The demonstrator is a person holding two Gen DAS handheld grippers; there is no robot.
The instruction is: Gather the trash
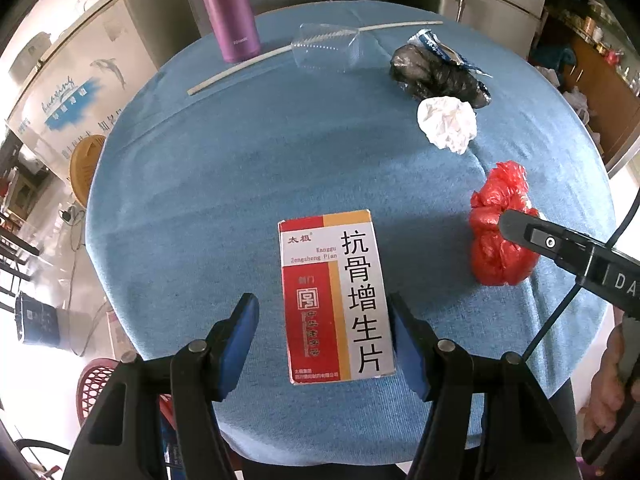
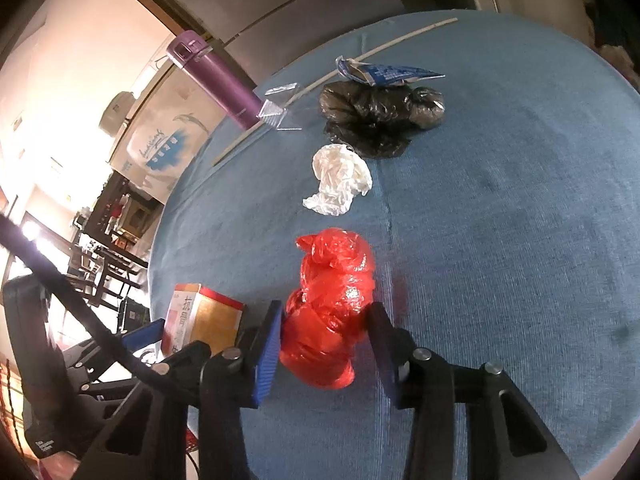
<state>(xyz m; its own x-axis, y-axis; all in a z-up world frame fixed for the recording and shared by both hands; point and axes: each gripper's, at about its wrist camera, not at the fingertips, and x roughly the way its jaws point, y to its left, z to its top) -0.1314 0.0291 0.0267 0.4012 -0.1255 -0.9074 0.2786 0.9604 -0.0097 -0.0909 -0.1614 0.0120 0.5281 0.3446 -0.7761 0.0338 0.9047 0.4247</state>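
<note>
- On blue tablecloth (image 1: 200, 200): medicine box (image 1: 336, 300) flat between left gripper (image 1: 324, 340) pads, long axis along the fingers; jaws parted, not yet gripping.
- Right gripper (image 2: 326, 344) clamped on red bag (image 2: 332, 304), right of the box.

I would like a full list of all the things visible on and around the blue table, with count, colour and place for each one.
table: one, round, blue cloth.
box: one, red, white and yellow, near edge, between the left gripper's pads.
red bag: one, crumpled, between the right gripper's pads.
white paper: one, crumpled, behind the red bag.
black bag: one, crumpled, far side.
blue wrapper: one, blue and white, against the black bag.
clear cup: one, lying on its side, far side.
white stick: one, long, far side.
purple bottle: one, upright, far edge.
left gripper: blue pads, open around the box.
right gripper: pads against the red bag.
hand: one, lower right, holding the right gripper.
</note>
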